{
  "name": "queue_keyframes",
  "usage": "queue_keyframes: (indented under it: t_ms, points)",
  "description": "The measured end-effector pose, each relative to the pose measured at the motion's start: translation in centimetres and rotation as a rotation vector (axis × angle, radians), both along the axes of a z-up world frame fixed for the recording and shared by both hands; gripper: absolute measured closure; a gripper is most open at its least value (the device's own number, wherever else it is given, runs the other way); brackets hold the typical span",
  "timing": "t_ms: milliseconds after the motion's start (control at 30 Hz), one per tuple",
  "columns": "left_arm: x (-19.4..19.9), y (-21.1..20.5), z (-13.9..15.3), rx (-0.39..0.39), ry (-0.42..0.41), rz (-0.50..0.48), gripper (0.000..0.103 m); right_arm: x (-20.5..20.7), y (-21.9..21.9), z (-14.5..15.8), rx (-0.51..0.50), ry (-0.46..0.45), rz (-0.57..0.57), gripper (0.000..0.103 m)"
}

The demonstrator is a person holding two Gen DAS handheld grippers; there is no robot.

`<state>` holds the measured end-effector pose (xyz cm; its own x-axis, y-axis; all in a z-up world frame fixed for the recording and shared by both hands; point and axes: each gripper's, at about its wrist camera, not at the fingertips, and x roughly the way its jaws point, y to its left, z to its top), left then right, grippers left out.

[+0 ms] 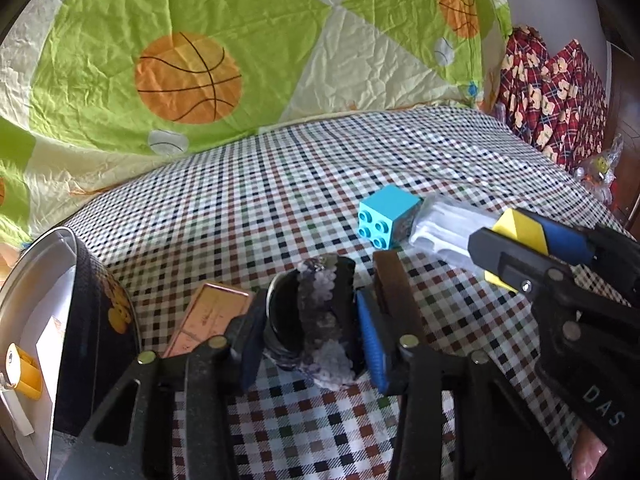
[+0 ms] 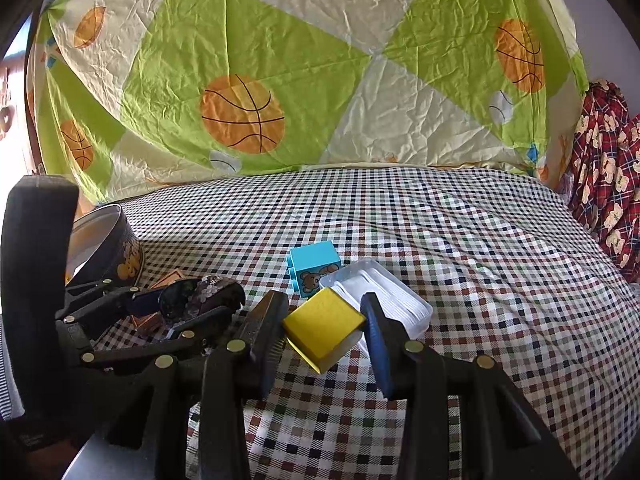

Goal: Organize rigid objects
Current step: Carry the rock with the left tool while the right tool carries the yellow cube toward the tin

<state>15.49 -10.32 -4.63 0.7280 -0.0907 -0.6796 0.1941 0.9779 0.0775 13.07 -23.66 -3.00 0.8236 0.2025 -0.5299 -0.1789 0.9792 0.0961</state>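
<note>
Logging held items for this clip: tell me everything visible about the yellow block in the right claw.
The yellow block is a small box-like piece with flat matte faces, plastic by its look, its underside edge paler. It sits tilted, one corner pointing toward the camera, clamped between the fingers of the right claw and lifted off the checked cloth. Just behind it lies a clear plastic box; whether they touch is unclear.

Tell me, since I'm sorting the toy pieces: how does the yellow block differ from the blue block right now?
The yellow block is gripped between the right gripper pads, lifted and tilted; the blue block lies loose on the checked cloth. The yellow block's faces look plain; the blue block shows studs and a bear picture. Both are small and boxy.
</note>
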Motion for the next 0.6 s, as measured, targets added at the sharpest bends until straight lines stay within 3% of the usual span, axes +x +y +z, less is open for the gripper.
queue_keyframes:
  t_ms: [233,600]
  points:
    - [-0.3,1.0,0.6,-0.050,-0.039,0.030,0.061,-0.2,0.1,0.1,-0.008,-0.017,-0.002,0.062]
    - [-2.0,2.0,1.9,-0.086,-0.164,0.068,0.061,-1.0,0.3,0.6,-0.018,-0.062,-0.004,0.062]
